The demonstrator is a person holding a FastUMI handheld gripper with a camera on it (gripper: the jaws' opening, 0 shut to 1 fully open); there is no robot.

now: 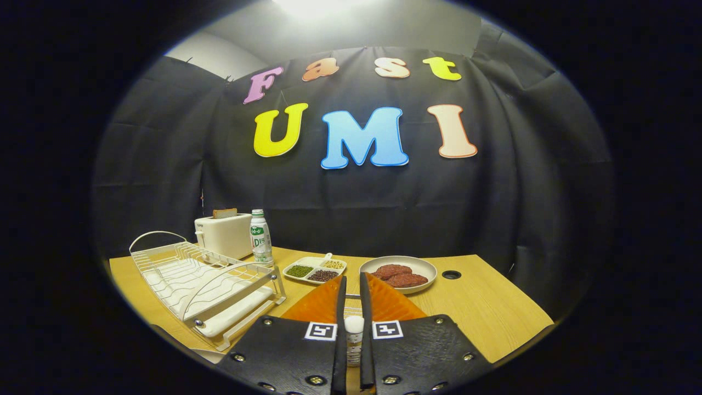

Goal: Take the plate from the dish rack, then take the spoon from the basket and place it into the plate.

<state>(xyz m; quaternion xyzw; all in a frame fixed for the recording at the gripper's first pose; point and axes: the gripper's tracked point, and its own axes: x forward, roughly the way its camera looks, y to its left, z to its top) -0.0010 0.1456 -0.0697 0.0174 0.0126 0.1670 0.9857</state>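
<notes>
Claw fingers nearly closed w/ narrow gap, gripping nothing visible, over table. Dish rack sits left of fingers; plate w/ reddish patties just beyond fingertips.

Black cloth wall, creased, runs across the back & curves round both sides. Above it a plain pale wall w/ a bright ceiling light at the top centre. Light-brown wood-grain tabletop below, curved far edge, w/ a small round black hole near the cloth.
</notes>
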